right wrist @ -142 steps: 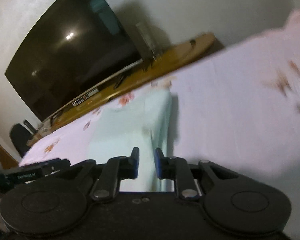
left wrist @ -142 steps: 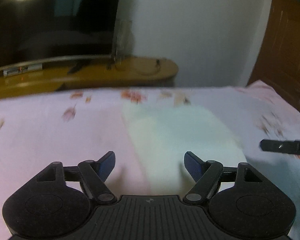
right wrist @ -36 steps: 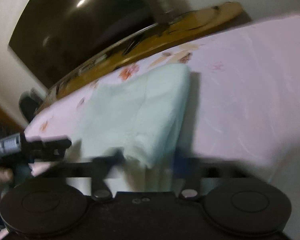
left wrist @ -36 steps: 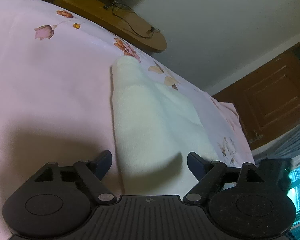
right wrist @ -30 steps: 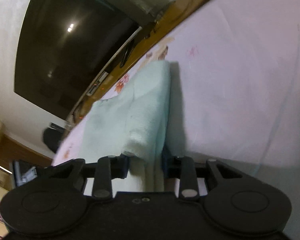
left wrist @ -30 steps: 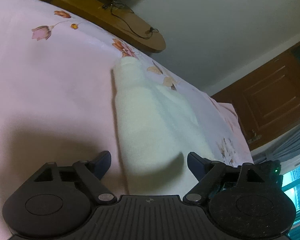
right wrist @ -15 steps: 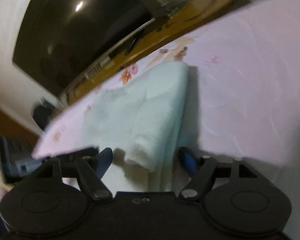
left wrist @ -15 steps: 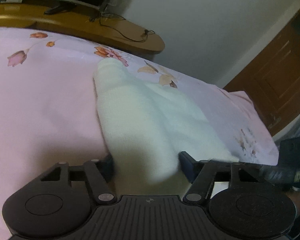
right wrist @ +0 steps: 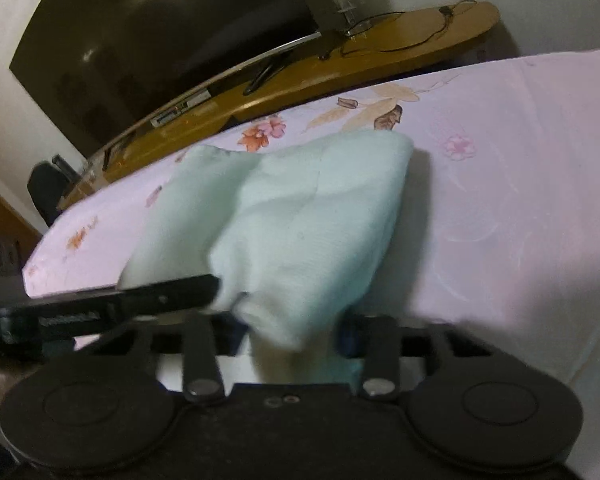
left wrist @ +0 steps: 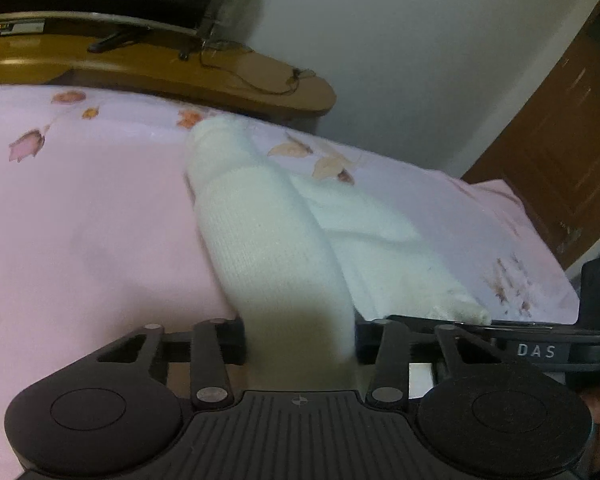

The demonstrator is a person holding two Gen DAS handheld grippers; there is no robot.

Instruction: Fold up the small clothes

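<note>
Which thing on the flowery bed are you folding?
On the pink flowered bedsheet, in front of the wooden TV stand, lies one pale white knitted cloth. It is plain, with no flowers, and both near corners are pinched, one in each claw.

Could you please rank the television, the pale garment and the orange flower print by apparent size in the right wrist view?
1. Television and pale garment: similar, and nearness enlarges the garment, so unranked.
2. Orange flower print: smallest.

On the bedsheet before you lies the garment — its near edge up between the jaws of your left gripper and your right gripper — with the TV stand behind the bed and the door off right.
</note>
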